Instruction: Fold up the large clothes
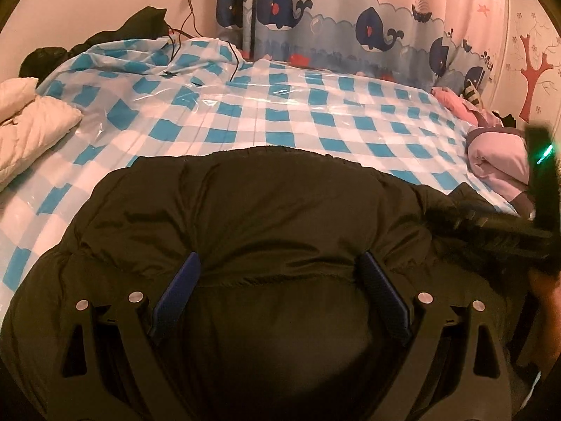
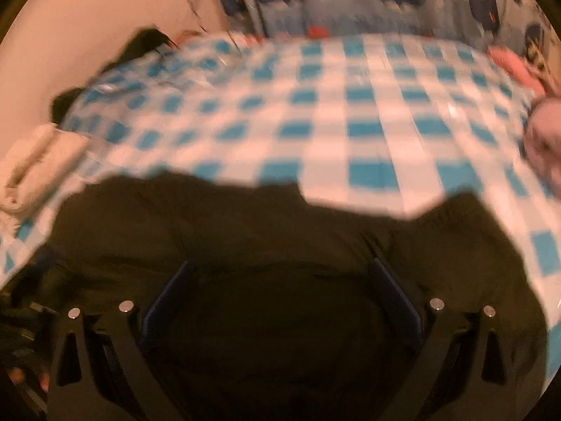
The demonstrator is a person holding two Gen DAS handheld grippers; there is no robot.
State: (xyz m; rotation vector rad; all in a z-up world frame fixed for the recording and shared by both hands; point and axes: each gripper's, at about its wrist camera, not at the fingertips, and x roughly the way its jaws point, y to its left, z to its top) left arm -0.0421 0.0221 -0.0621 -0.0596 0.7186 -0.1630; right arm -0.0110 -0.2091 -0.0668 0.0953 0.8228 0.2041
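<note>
- Left claw (image 1: 278, 282) spread wide, pads (image 1: 178, 291) pressed down against the jacket (image 1: 245, 210), nothing pinched between them.
- Right claw (image 2: 280, 293) spread wide too, low over the same dark bulk; picture blurred, so contact impossible to call.
- Looked like the pause between folds: garment laid out, no hem or sleeve gripped yet.
- Next move, at a guess: close on an edge each side, lift, carry over the middle.
- Jacket black, puffy, quilted, slightly shiny; lay at the near edge of the checked sheet (image 1: 315, 112).
- Puffed high, likely springy, apt to slide on that glossy cover.
- Farther out: cream coat (image 1: 31, 129) left, pink coat (image 1: 498, 154) right, whale curtain (image 1: 350, 17) behind.
</note>
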